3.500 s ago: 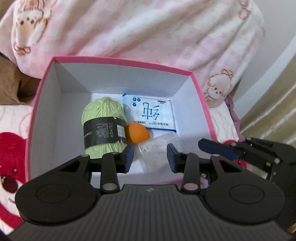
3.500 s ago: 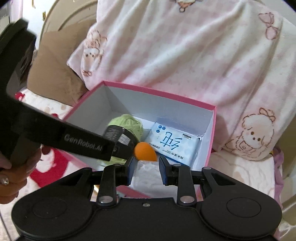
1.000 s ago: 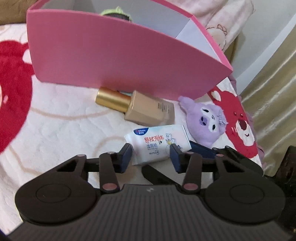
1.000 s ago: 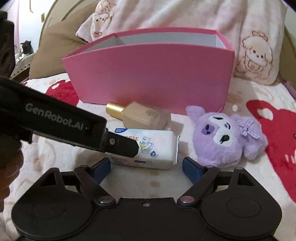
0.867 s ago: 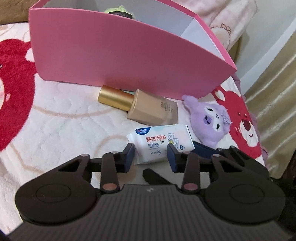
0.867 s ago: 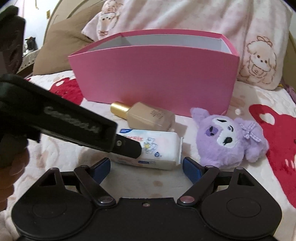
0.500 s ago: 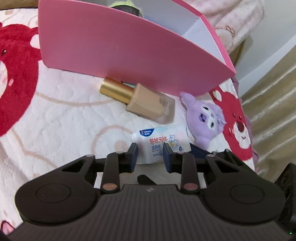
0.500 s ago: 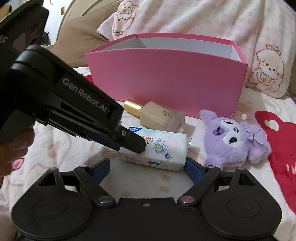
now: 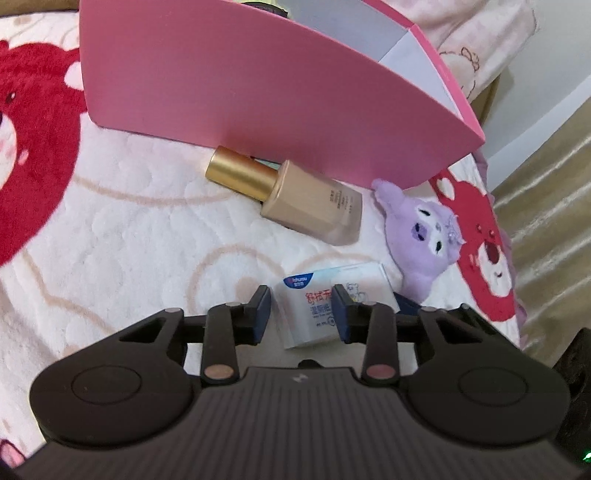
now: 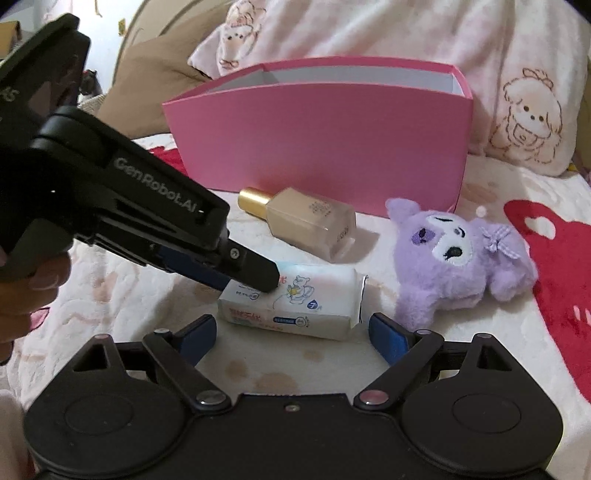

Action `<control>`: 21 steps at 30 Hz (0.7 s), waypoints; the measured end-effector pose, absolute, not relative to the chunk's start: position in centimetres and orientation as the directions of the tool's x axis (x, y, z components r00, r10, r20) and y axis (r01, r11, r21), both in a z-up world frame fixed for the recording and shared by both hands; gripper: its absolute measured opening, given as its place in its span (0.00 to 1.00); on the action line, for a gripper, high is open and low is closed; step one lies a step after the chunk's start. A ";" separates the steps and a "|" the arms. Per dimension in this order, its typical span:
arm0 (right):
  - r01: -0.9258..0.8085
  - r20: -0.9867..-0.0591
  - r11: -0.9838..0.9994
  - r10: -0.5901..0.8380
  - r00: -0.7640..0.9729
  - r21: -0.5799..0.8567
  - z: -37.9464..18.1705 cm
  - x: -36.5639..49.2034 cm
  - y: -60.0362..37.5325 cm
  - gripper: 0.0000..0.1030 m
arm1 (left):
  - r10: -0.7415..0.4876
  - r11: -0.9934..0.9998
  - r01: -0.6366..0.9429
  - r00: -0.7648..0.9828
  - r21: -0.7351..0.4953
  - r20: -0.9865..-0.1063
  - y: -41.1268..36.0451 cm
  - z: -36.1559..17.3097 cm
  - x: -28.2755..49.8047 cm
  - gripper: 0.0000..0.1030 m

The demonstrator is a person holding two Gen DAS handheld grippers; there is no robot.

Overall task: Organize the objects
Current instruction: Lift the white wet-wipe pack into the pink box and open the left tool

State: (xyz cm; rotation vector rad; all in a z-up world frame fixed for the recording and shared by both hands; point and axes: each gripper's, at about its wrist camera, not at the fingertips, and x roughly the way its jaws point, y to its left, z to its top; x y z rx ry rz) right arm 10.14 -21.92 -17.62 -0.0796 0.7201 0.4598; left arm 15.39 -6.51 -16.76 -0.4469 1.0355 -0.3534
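Note:
A white wet-wipes pack (image 9: pixel 317 306) lies on the fleece blanket in front of the pink box (image 9: pixel 258 92). My left gripper (image 9: pixel 301 299) has its jaws around the pack's near end, pads on its sides and easing open slightly. In the right wrist view the left gripper (image 10: pixel 258 280) pinches the left end of the wipes pack (image 10: pixel 295 302). My right gripper (image 10: pixel 293 325) stands open just short of the pack, touching nothing. A gold-capped foundation bottle (image 10: pixel 306 221) and a purple plush toy (image 10: pixel 454 254) lie beside the pink box (image 10: pixel 317 140).
The foundation bottle (image 9: pixel 295 203) rests against the box's front wall, with the purple plush (image 9: pixel 424 240) to its right. Pink patterned bedding (image 10: pixel 406 33) is piled behind the box. A hand (image 10: pixel 33 284) holds the left gripper. A beige curtain (image 9: pixel 554 177) hangs at the right.
The left jaws have closed from loosely around the wipes pack to tight on its sides. The right gripper stayed open and edged a little nearer the pack.

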 end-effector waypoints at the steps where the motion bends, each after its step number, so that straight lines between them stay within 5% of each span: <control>1: -0.438 -0.648 0.894 0.389 0.655 0.094 -17.6 10.1 -21.9 0.86 | -0.487 0.854 0.073 0.464 -0.516 -0.740 -6.6 -16.7 15.2 0.29; 21: -0.434 -0.627 0.901 0.352 0.695 0.024 -12.0 5.1 -18.0 0.74 | -0.481 0.870 0.189 0.530 -0.455 -0.698 -4.0 -10.5 9.3 0.28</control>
